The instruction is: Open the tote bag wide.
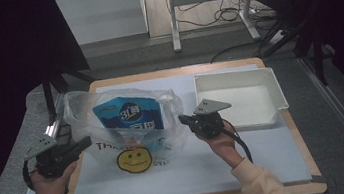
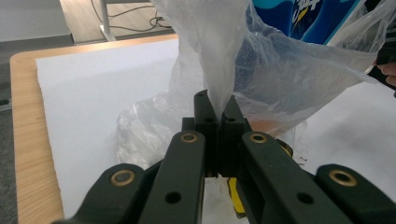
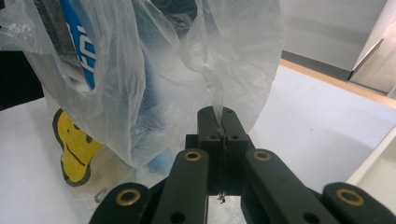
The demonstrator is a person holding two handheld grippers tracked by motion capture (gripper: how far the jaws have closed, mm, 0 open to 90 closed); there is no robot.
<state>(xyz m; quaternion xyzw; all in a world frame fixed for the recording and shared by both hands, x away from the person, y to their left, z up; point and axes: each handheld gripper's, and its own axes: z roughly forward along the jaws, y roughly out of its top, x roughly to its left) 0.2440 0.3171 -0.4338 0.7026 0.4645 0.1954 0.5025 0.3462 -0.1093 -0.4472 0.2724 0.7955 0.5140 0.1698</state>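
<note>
Left claw (image 1: 84, 143) first: its jaws are pressed together on a pinch of the clear plastic bag (image 1: 78, 109), gripping the film at the bag's left edge. In the left gripper view the film rises in a twisted strand from between my jaws, and the bag spreads out beyond them over the white sheet (image 1: 190, 170) that covers the wooden table (image 1: 171, 72).

Moving right, the bag sits in the middle of the sheet, stretched between my two claws. Inside it stands a blue packet (image 1: 128, 114) with white lettering, leaning a little. On the front of the bag, low down, is a yellow smiley face (image 1: 134, 160) under some dark print.

My right claw (image 1: 183, 119) is likewise clamped shut on the bag's right edge; in the right gripper view a thin fold of film runs down between the closed jaws.

Farther right, a white tray (image 1: 276, 94) rests on the table, just beside my right hand (image 1: 222, 141).
</note>
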